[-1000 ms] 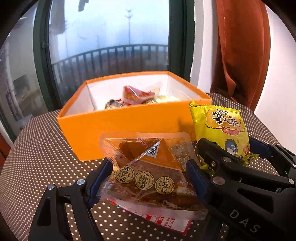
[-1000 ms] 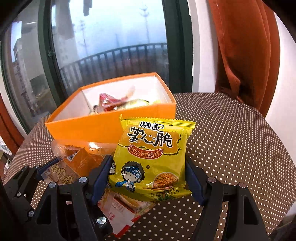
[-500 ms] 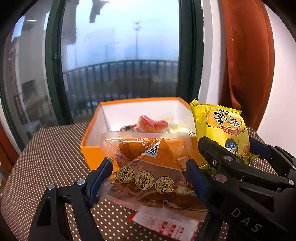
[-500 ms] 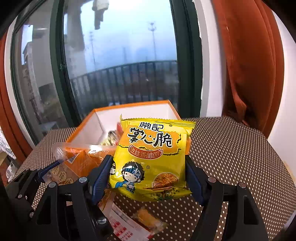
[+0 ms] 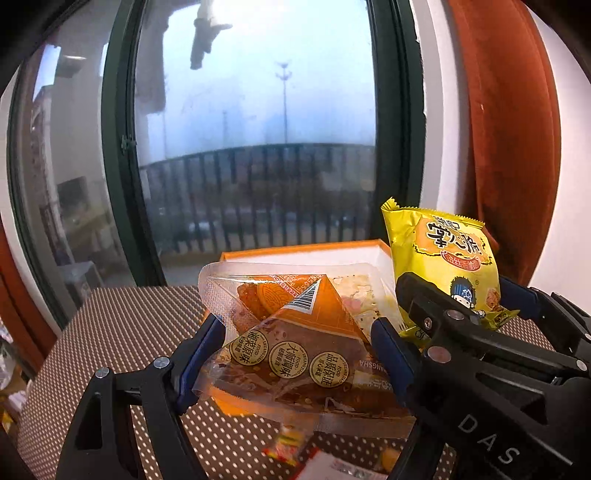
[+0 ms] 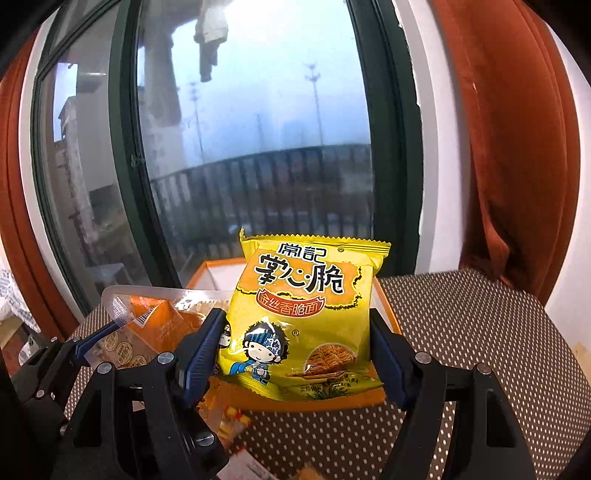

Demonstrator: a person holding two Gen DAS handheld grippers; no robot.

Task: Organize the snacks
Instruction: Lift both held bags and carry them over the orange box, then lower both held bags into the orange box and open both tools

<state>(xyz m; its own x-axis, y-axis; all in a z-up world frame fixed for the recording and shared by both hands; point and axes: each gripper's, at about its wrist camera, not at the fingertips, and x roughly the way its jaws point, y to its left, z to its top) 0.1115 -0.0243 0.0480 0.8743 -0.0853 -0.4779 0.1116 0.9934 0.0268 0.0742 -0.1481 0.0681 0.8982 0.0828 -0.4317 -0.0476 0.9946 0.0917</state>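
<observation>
Higher now: glossy yellow noodle packet (image 6: 303,317)

This looks like a lived-in room of a flat, several floors up. A tall window with a dark green frame (image 6: 127,177) fills the far side, and beyond its glass runs a dark metal balcony railing (image 6: 266,184), with hazy buildings and lamp posts in the distance. Something like laundry hangs outside near the top of the pane (image 6: 210,33). A heavy rust-orange curtain (image 6: 517,155) falls against a white wall (image 6: 443,206) on the right. Nearer stands a table covered in a brown cloth with white dots (image 6: 480,332), holding an open orange cardboard box (image 5: 306,251) and packaged snacks.
</observation>
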